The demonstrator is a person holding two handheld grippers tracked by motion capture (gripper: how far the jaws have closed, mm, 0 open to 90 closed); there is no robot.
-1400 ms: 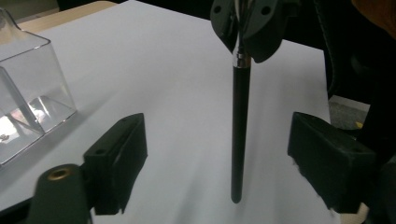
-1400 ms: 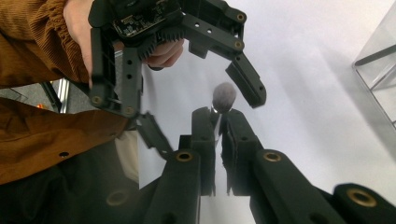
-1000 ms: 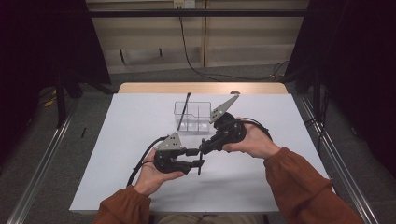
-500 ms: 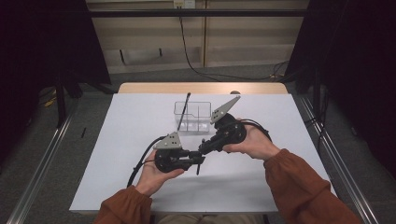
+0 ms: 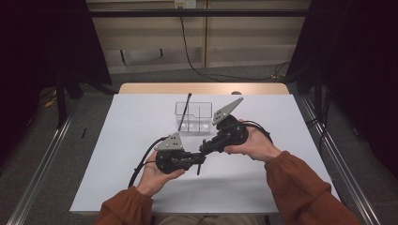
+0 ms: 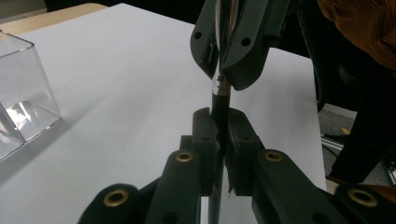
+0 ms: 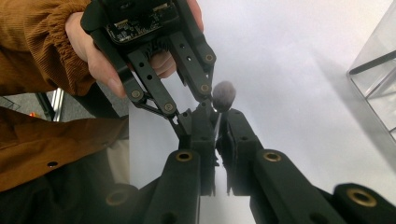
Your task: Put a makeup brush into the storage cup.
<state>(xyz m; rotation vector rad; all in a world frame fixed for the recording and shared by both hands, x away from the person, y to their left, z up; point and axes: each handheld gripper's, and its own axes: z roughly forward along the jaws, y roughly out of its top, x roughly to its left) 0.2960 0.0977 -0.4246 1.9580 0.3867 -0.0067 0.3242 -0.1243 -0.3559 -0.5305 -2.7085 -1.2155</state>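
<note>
White-topped table (image 5: 131, 154), clear compartmented box (image 5: 199, 117) standing on its far middle

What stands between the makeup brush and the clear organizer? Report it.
Nothing visible does. The makeup brush is pinched by the right hand-held gripper and the left hand-held gripper, whose jaws have just been closing on it. Bare table lies between them and the clear organizer.

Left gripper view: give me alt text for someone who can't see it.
Both grippers clamp one thin brush: the left gripper shut on its black handle, the right gripper shut on its silver ferrule above. White table beneath, clear box at left.
</note>
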